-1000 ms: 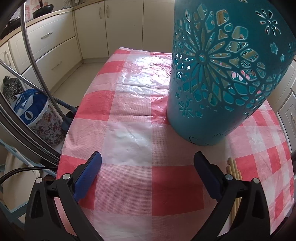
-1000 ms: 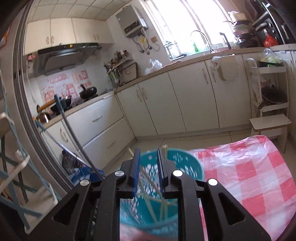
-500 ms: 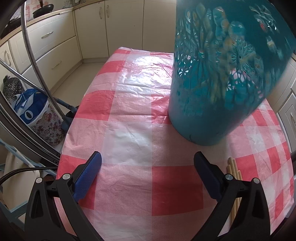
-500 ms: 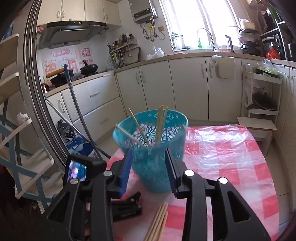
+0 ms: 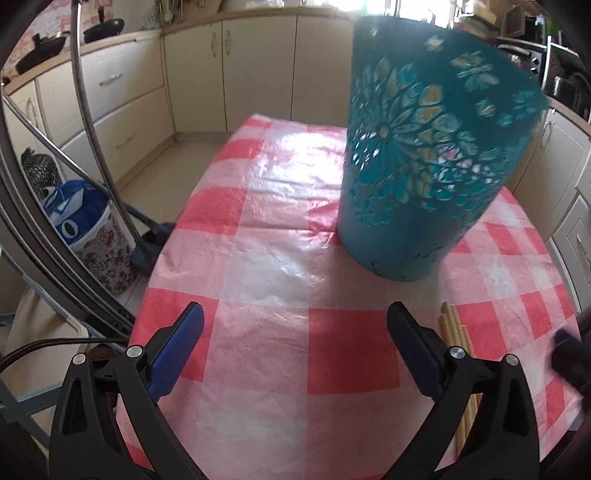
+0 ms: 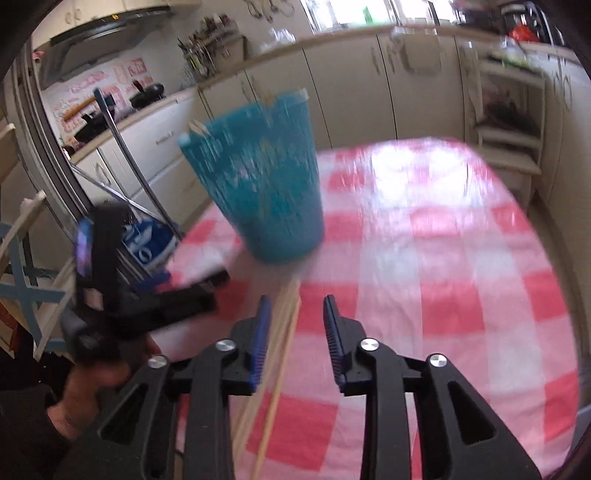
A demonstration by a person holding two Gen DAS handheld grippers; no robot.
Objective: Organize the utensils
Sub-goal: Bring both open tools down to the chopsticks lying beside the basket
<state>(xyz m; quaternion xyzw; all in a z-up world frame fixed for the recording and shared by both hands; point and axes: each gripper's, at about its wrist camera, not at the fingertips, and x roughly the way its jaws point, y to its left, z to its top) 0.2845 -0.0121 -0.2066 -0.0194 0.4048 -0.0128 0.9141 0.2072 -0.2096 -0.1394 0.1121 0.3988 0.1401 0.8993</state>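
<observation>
teal holder (image 5: 424, 177) bears no readable writing; chopsticks (image 6: 280, 332) lie beside it.

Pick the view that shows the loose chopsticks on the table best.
Right wrist view: the chopsticks run nearly their whole length up the checked cloth, between the open right gripper fingers, though blurred. Left wrist view shows only their ends beside the left gripper's right finger.

A home kitchen. Cream cabinets (image 5: 229, 70) with drawers run under a long countertop (image 6: 258, 62); pans (image 6: 147, 92) sit on the stove beneath a range hood (image 6: 107, 33), and a table wears a red-and-white checked plastic tablecloth (image 5: 280, 236).
</observation>
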